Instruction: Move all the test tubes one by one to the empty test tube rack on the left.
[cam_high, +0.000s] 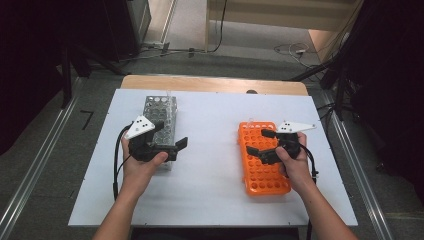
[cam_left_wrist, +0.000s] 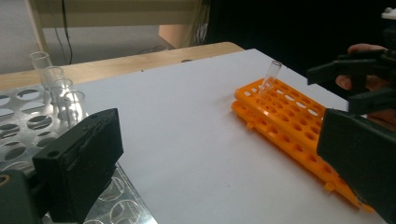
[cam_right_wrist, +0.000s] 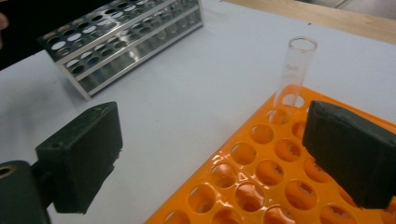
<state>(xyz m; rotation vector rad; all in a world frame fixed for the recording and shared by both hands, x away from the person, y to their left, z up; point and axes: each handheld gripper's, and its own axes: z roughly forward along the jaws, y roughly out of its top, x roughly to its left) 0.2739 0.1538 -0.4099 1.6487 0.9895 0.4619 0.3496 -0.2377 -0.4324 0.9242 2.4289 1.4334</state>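
A silver metal tube rack (cam_high: 161, 111) stands on the left of the white table, with several clear glass tubes (cam_left_wrist: 58, 91) in its far holes. To the right lies an orange plastic rack (cam_high: 262, 172), where one glass tube (cam_right_wrist: 295, 70) stands upright in a far corner hole. My left gripper (cam_high: 171, 135) hovers over the metal rack's near right side with its jaws wide apart and nothing between them (cam_left_wrist: 219, 140). Over the orange rack's far end my right gripper (cam_high: 260, 142) is open too (cam_right_wrist: 212, 140), and the single tube stands just beyond its jaws, untouched.
The white board (cam_high: 210, 150) lies on a wooden table whose far edge (cam_high: 215, 84) shows behind it. A wide bare strip of board separates the two racks. Cables and dark stands sit on the floor around the table.
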